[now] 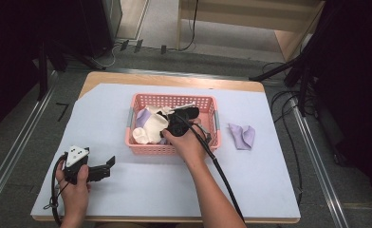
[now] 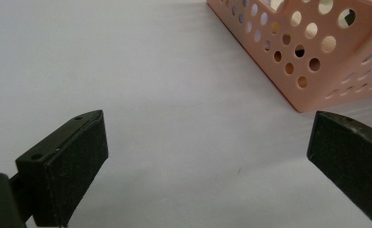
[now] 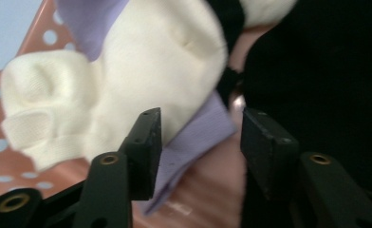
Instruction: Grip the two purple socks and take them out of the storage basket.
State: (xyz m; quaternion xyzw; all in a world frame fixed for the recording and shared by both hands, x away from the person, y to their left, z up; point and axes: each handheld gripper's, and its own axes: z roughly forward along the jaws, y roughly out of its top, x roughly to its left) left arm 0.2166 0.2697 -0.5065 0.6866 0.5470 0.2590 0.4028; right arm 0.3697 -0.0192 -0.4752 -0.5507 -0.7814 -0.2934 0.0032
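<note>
Item: cream sock (image 3: 127, 90), likely light, soft and limp; best pinched at a bunched fold. Ribbed knit, crumpled, lying over lilac cloth (image 3: 193, 137) inside pink basket (image 1: 212, 124), table centre. Right gripper (image 3: 198, 142) spread over the cloth's edge. Left gripper (image 2: 208, 161) spread, idle at basket's 7 o'clock.

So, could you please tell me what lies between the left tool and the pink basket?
Nothing: the high view shows bare pale-blue table cover between the left tool and the pink basket.
</note>
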